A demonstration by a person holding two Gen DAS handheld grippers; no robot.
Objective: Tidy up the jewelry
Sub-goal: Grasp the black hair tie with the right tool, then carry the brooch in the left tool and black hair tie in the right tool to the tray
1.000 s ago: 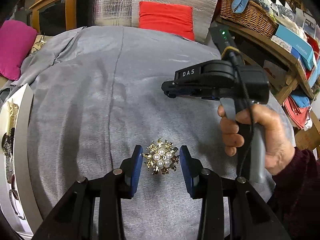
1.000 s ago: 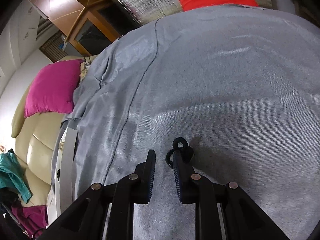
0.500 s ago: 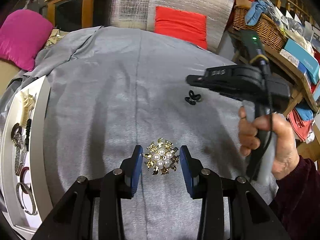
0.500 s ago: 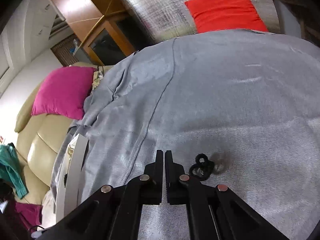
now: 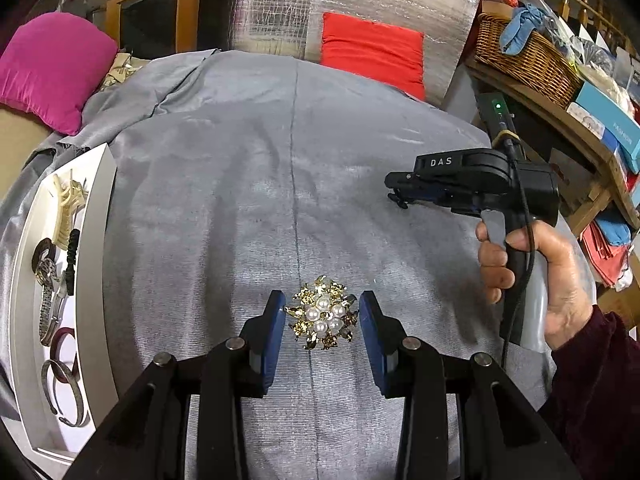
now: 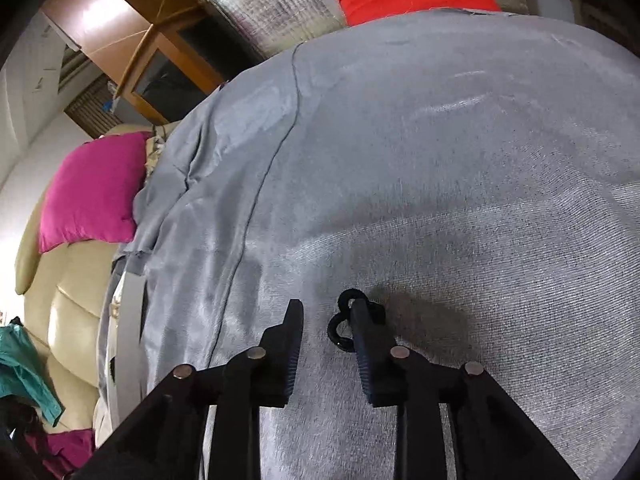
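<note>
Since half a second ago my right gripper (image 6: 326, 322) had reopened, its right finger over the black ring (image 6: 343, 330). My left gripper (image 5: 322, 318) hung spread, brooch (image 5: 323, 313) between its fingers, ready to pinch.

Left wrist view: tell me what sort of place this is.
Probably a lived-in home room, a living room at a guess. A grey cloth covers the work surface, a magenta cushion lies on beige upholstery, and a cluttered wooden shelf holds a wicker basket. A white tray holds watches and bangles.
</note>
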